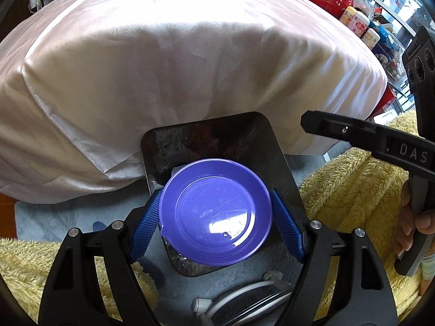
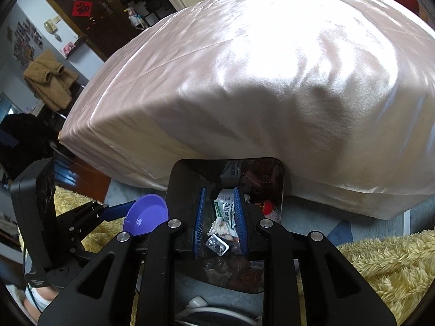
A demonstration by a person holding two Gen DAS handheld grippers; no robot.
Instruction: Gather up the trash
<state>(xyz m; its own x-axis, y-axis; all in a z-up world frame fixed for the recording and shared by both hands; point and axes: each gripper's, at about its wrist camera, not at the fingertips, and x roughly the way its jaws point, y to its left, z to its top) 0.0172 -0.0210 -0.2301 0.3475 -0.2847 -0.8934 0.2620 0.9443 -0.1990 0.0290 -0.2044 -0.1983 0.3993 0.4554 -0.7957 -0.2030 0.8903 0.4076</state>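
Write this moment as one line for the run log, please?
left gripper: shut on purple dish above trash bin | right gripper: open over bin, holding nothing | bin: wrappers inside

Daylight glare on satin sheet (image 1: 190, 54); edges warped, perhaps soft.

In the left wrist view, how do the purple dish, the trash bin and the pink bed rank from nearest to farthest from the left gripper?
1. Purple dish: held between the left gripper fingers.
2. Trash bin: directly beneath and just beyond the dish.
3. Pink bed: behind the bin, filling the upper view.
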